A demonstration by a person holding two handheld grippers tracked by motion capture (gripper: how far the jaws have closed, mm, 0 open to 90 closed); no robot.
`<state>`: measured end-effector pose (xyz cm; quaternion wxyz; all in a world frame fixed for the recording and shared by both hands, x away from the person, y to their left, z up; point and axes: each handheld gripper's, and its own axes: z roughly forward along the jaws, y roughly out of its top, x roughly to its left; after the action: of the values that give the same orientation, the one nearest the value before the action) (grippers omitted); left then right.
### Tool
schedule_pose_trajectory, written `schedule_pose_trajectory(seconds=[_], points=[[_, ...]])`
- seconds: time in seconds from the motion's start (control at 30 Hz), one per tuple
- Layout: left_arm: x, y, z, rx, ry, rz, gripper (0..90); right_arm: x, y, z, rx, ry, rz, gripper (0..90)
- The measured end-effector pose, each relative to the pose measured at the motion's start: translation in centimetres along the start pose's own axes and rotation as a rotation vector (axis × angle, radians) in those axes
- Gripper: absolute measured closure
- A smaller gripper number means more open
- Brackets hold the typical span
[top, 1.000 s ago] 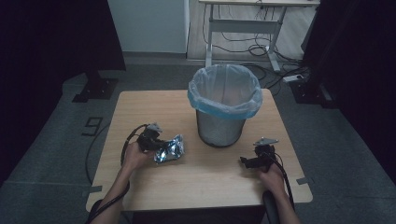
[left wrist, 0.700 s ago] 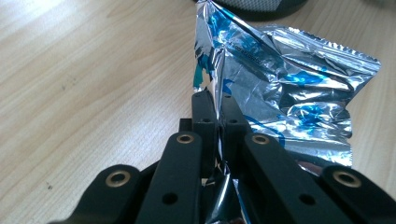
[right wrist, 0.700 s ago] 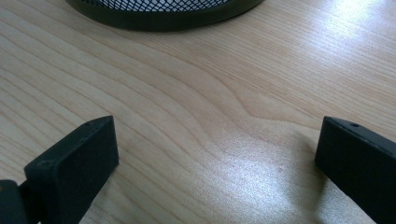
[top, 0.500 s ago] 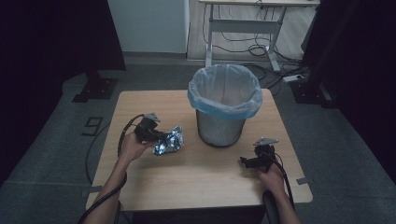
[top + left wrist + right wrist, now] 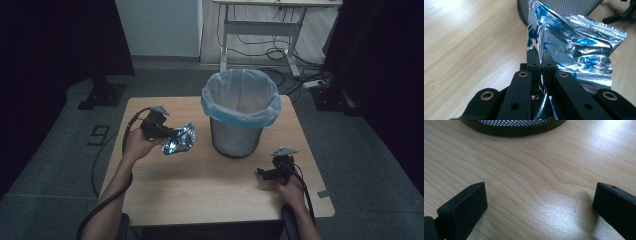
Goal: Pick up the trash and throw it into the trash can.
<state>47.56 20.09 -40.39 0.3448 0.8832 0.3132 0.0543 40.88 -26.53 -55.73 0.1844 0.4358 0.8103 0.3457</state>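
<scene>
The surface [image 5: 200, 185] is a rectangular light-wood top with straight grain and a matte finish. It stands on a grey floor.

The wire-mesh waste bin [image 5: 235, 137] stands upright at the far centre of the surface. It is cylindrical, with dark metal mesh walls and a solid base ring. A translucent pale-blue bin liner [image 5: 240, 95] is folded over its rim, and its mouth is open.

The foil wrapper [image 5: 179, 140] is a crumpled silver packet with blue print and a serrated seal along one end. It sits just left of the bin, near its wall and apparently raised off the surface, though the high view is too dim to confirm this. Its long axis runs away from the jaws toward the bin.

The left hand-held gripper [image 5: 162, 134] has its black jaws closed on one edge of the wrapper; in the left gripper view the foil [image 5: 576, 47] is pinched between the two jaw tips and fans out beyond them. The bin mouth lies to the right of this hand-held gripper and above it. The left hand is the nearer one, so a lift followed by a short rightward travel would likely place the wrapper over the opening.

The right hand-held gripper [image 5: 265, 173] rests at the near right of the surface. Its jaws are spread wide and hold nothing, with the bin base just beyond them.
</scene>
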Motion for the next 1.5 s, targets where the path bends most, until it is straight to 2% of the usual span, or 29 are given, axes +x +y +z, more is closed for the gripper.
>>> schedule_pose_trajectory(seconds=[0.63,0.83,1.13,1.3,1.5], points=[[-0.4,5.7,-5.2,-0.026,-0.006,0.013,87.7,0.1,0.0,0.0,0.001,0.003,-0.002,0.0],[-0.8,7.6,-6.9,-0.024,0.002,0.023,87.6,0.1,0.0,0.0,0.001,0.006,-0.005,0.0],[-1.4,10.5,-9.2,-0.049,-0.002,0.037,87.5,0.2,0.0,0.0,0.0,0.007,-0.005,0.0],[-1.7,12.0,-9.6,-0.06,-0.007,0.045,87.4,0.2,0.0,0.0,0.001,0.008,-0.004,0.0],[-2.2,14.1,-8.9,-0.068,-0.011,0.055,87.3,0.2,0.0,0.0,0.001,0.007,-0.005,0.0]])
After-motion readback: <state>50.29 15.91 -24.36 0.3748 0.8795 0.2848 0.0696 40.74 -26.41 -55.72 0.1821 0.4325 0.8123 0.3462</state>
